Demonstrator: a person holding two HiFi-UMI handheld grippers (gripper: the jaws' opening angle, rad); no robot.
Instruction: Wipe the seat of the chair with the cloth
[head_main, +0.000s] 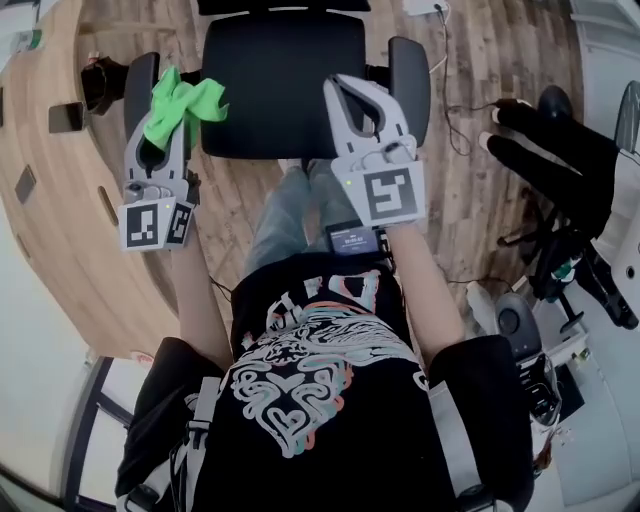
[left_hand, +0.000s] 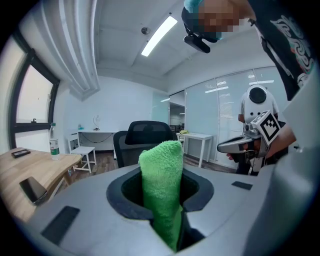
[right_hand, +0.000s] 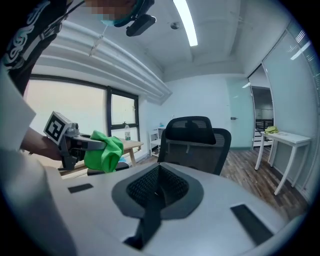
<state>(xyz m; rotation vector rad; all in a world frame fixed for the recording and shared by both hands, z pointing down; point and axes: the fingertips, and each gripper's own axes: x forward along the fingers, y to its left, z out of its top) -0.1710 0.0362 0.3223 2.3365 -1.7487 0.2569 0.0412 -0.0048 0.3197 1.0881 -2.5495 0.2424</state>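
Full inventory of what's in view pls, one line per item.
chair: 1, black, in front of the person
cloth: 1, green, held by the chair's left armrest
wooden table: 1, light brown, left of the chair
dark flat devices: at least 2, black, on the wooden table
bottle: 1, clear, on the wooden table
desk: 1, white, far side of room
left gripper: 1, grey, jaws shut on the cloth
right gripper: 1, grey, jaws together, empty
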